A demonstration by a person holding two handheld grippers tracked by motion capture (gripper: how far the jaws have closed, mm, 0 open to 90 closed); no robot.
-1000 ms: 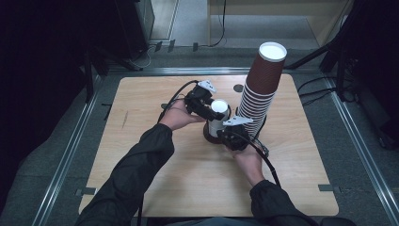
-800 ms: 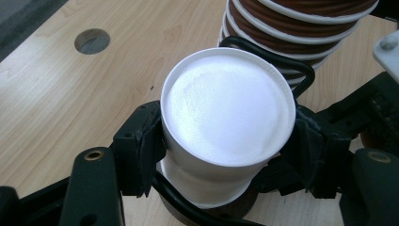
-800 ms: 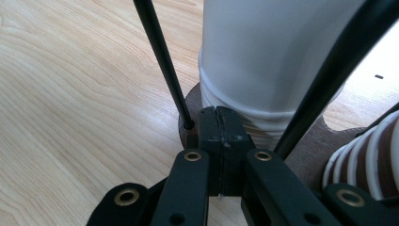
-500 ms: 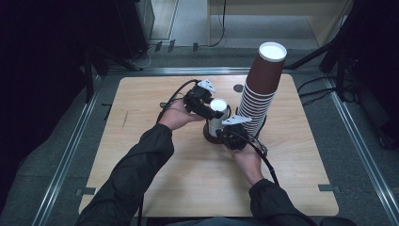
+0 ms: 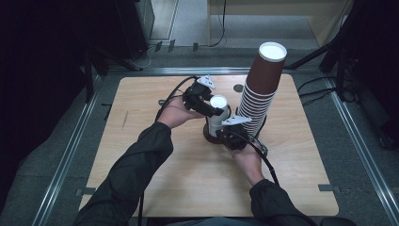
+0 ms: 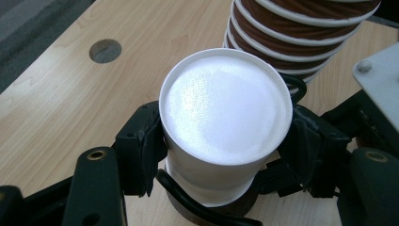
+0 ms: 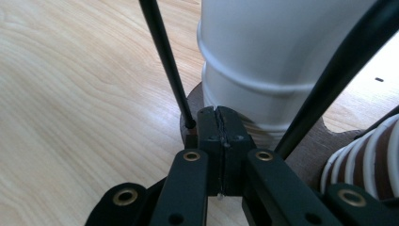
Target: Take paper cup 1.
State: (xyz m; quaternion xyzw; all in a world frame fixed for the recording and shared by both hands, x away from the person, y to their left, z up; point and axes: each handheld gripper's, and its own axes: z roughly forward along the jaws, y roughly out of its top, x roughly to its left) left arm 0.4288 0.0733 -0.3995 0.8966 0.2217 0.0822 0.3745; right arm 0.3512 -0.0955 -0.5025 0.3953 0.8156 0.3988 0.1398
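Note:
A white paper cup [image 5: 219, 109] stands upside down on a round brown base [image 5: 210, 136] in the middle of the wooden table [image 5: 141, 122]. My left gripper [image 5: 217, 114] comes in from the left. Its jaws have just been closing, and its pads now press both sides of the white cup [image 6: 226, 113]. My right gripper [image 5: 226, 134] sits low at the front of the brown base [image 7: 329, 141], below the white cup [image 7: 282, 61]. The right gripper [image 7: 219, 127] is shut, pads touching; I cannot tell whether anything thin lies between them.
A tall leaning stack of brown paper cups [image 5: 259, 92] stands just right of the white cup, close to both grippers. A round hole [image 5: 238, 88] is in the table behind them. Black cables trail from both grippers. Metal rails frame the table.
The left gripper's jaws have drawn in against the white cup. Both hands have stayed almost where they were.

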